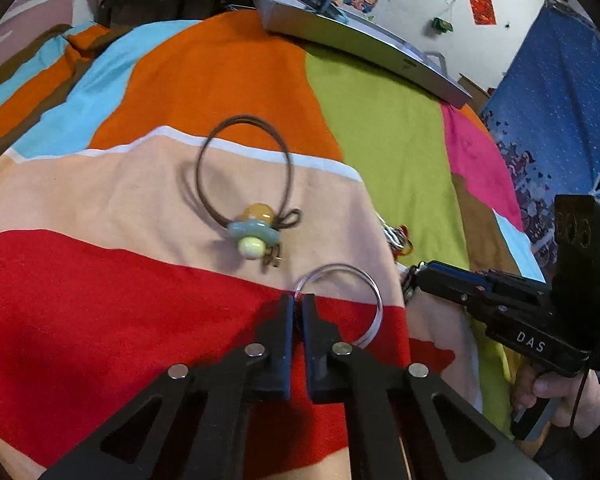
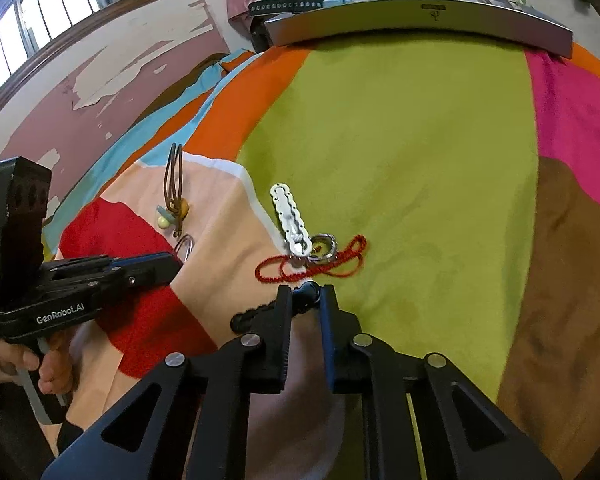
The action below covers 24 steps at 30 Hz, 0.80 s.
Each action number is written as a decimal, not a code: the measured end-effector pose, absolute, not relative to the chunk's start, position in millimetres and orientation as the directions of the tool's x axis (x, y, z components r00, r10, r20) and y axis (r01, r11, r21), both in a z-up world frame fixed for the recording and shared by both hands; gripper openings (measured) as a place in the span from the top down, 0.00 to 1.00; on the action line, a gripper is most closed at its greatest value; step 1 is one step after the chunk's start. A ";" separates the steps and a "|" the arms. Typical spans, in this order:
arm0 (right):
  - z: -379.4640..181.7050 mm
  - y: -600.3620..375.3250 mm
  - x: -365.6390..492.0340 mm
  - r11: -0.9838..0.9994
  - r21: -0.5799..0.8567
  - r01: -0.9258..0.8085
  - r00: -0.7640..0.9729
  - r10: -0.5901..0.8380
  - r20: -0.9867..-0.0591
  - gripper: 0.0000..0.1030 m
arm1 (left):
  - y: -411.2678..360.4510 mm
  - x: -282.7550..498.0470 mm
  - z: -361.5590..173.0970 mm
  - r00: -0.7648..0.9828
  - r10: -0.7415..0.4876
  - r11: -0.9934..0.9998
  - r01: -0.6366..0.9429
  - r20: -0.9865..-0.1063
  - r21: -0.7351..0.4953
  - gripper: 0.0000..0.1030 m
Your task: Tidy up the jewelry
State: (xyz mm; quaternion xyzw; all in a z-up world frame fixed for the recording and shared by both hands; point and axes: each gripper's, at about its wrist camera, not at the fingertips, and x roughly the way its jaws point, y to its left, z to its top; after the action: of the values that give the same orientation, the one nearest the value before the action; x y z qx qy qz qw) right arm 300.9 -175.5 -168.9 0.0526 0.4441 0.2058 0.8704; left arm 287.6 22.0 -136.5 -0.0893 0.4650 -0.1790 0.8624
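Observation:
On the striped bedspread (image 1: 380,128), my left gripper (image 1: 298,300) is shut on the near rim of a thin silver bangle (image 1: 376,292), which lies flat on the cloth. Just beyond it rests a brown cord bracelet (image 1: 204,184) with yellow and blue beads. In the right wrist view my right gripper (image 2: 306,294) is shut on a dark braided bracelet (image 2: 252,316) that trails off to the left. Past it lie a red bead string (image 2: 340,260), a silver ring (image 2: 323,246) and a white hair clip (image 2: 288,212).
A long grey box (image 1: 360,36) (image 2: 420,20) stands at the far edge of the bed. The right gripper (image 1: 416,276) shows at the right of the left wrist view. A peeling pink wall (image 2: 100,92) runs along the left. A blue cloth (image 1: 552,112) hangs at the right.

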 end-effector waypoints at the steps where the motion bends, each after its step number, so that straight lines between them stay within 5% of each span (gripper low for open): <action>1: -168.5 -177.3 299.2 0.911 0.278 -0.303 0.520 0.403 -0.753 0.89 | 18.1 286.1 -134.7 0.500 -0.395 0.918 0.242 -0.770 -0.314 0.96; 9: -169.6 -186.1 292.3 0.919 0.281 -0.277 0.529 0.390 -0.753 0.97 | -2.8 274.8 -117.7 0.522 -0.410 0.905 0.333 -0.748 -0.263 0.96; 15: -167.7 -190.0 296.2 0.906 0.319 -0.279 0.537 0.422 -0.731 0.96 | 8.5 284.4 -125.6 0.518 -0.327 0.943 0.230 -0.790 -0.240 0.96; 17: -170.9 -190.7 301.4 0.901 0.342 -0.266 0.529 0.434 -0.729 0.90 | 15.2 283.6 -127.9 0.518 -0.307 0.951 0.197 -0.799 -0.238 0.96; 20: -177.9 -188.3 308.5 0.897 0.368 -0.244 0.518 0.442 -0.732 0.67 | 22.6 284.8 -129.5 0.513 -0.300 0.954 0.160 -0.804 -0.255 0.96; 24: -184.8 -176.4 314.0 0.885 0.392 -0.251 0.496 0.465 -0.733 0.64 | 25.8 285.4 -131.3 0.511 -0.309 0.951 0.145 -0.802 -0.273 0.96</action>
State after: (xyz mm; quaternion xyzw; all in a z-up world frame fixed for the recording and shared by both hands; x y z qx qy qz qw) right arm 314.0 -176.4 -184.8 0.1173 0.4565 0.2087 0.8569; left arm 285.4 25.8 -131.3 -0.0857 0.4769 -0.1313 0.8649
